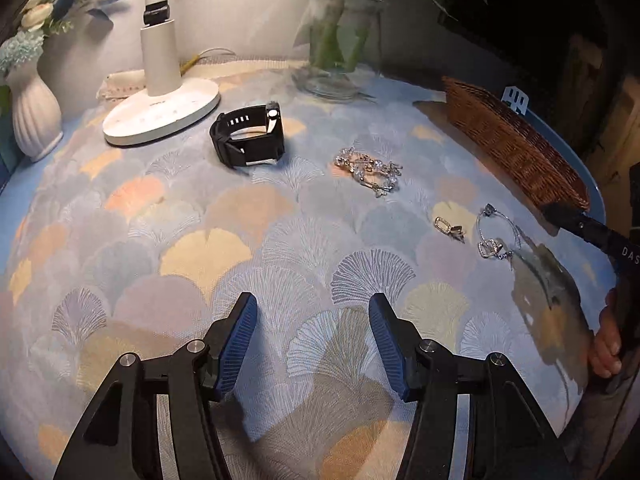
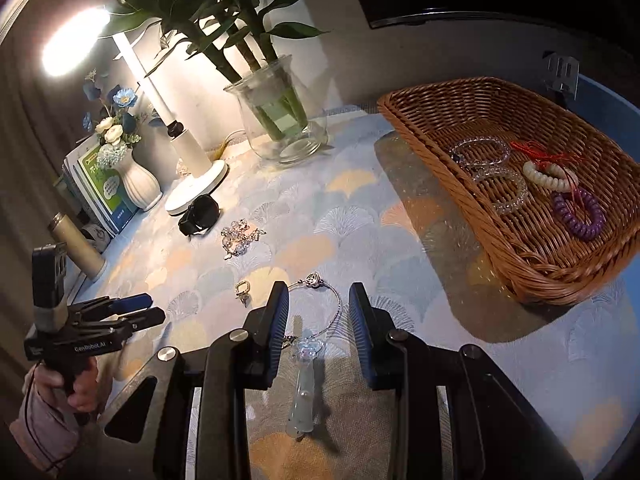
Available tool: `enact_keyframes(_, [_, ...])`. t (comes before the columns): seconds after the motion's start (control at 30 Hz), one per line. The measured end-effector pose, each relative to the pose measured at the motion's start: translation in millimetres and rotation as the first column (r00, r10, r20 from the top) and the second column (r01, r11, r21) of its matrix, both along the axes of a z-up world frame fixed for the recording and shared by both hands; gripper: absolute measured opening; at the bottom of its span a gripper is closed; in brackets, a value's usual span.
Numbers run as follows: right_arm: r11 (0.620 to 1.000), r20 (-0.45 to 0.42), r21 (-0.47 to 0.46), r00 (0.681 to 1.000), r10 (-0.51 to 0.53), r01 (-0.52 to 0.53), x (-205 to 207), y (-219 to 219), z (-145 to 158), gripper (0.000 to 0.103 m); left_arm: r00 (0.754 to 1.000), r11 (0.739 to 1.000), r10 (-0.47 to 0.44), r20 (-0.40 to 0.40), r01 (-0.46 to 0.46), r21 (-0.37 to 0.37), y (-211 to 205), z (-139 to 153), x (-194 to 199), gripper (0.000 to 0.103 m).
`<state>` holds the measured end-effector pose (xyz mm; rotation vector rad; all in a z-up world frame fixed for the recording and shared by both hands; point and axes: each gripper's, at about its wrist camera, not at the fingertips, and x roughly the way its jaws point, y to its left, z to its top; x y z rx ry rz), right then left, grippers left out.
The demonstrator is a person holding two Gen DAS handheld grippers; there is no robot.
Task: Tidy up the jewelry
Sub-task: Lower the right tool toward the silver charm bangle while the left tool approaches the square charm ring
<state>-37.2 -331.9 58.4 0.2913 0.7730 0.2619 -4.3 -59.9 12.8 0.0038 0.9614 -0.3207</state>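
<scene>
Right gripper (image 2: 319,312) spread wide, low over tablecloth (image 2: 360,232), straddling silver bracelet (image 2: 320,308). Left gripper (image 1: 312,338) spread too, holding nothing. Beyond: small clasp (image 2: 243,289), crystal chain (image 2: 240,236), black watch (image 2: 200,214). Farthest, wicker basket (image 2: 540,268) holding bead bracelets (image 2: 578,212).

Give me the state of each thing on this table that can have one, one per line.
Left gripper: open, empty.
Right gripper: open, straddling the silver bangle, not gripping.
Wicker basket: holds several bracelets.
Purple bracelet: in the basket.
Black watch: on the cloth, strap closed in a loop.
Crystal bracelet: loose on the cloth.
Small clasp charm: loose on the cloth.
Desk lamp: on.
Glass vase: upright, holding bamboo.
</scene>
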Motion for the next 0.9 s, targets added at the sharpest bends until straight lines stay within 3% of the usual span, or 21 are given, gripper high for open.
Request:
enact_keyframes(0.07, [1.000,-0.007,-0.006,1.000,-0.011,0.011,-2.6,-0.7,1.1,0.034,1.000,1.000,-0.009,0.003,0.009,0.009,-5.9,1.6,-1.0,0.059])
enact_keyframes(0.2, [0.999,-0.028,0.028,0.999,0.030,-0.029,-20.0,-0.4,2.9,0.034,0.998,0.997,-0.059,0.022,0.060,-0.056,-24.7,13.5,-1.4,0.059])
enact_keyframes(0.33, [0.998,-0.036,-0.037,0.998,0.052,-0.054,-39.5,6.0,4.0,0.034,0.996,0.992,-0.081,0.025,0.083,-0.092,-55.6,17.0,11.9,0.059])
enact_keyframes(0.47, [0.998,-0.049,-0.035,0.998,0.041,-0.043,-48.7,-1.4,-0.7,0.034,0.997,0.987,-0.072,-0.018,0.069,-0.146,-78.4,8.1,31.4,0.038])
enact_keyframes(0.6, [0.999,-0.061,-0.026,0.998,0.030,-0.032,-51.5,-9.8,-4.7,0.034,0.999,0.983,-0.045,-0.030,0.039,-0.177,-89.9,3.9,40.8,0.038])
enact_keyframes(0.73, [0.999,-0.069,-0.029,0.997,0.033,-0.035,-49.7,-9.5,-6.4,0.034,0.999,0.993,-0.052,-0.005,0.051,-0.103,-105.9,2.4,40.4,0.039])
enact_keyframes(0.9, [0.993,-0.076,-0.100,0.995,0.062,-0.070,-48.9,6.9,-7.6,0.034,0.994,0.993,-0.093,0.049,0.089,0.081,-129.3,0.4,31.9,0.038])
